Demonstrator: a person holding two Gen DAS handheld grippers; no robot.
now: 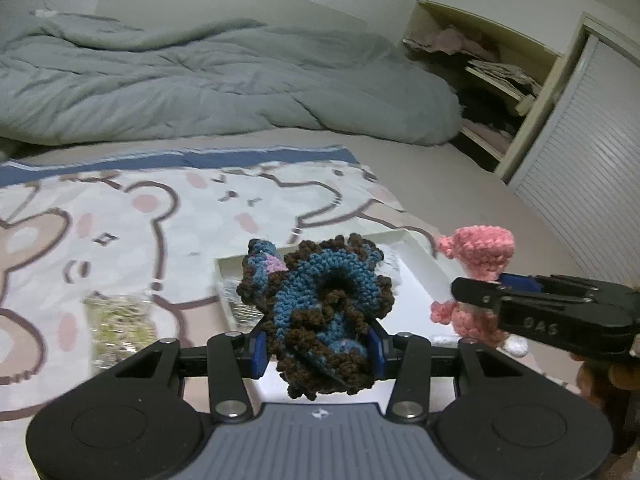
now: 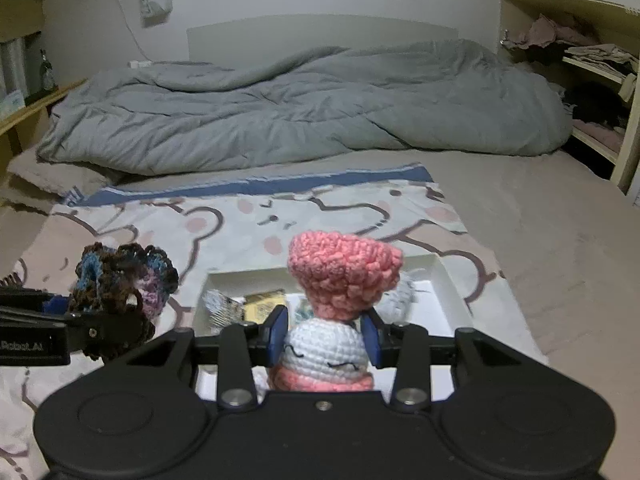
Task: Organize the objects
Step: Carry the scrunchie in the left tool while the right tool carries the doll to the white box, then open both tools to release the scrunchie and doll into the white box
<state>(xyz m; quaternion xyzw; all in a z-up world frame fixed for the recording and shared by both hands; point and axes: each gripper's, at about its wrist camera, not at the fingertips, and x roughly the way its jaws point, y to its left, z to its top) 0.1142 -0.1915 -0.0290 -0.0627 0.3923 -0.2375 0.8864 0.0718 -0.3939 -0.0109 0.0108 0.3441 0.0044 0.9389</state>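
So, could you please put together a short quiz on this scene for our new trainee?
1. True or false: the left gripper is empty.
2. What does the right gripper hold?
A. a spoon
B. a pink and white crocheted doll
C. a glass bottle
3. Fill in: in front of both grippers, on the bear-print blanket, lies a white ____.

Key:
1. False; its jaws are shut on a blue and brown crocheted scrunchie.
2. B
3. tray
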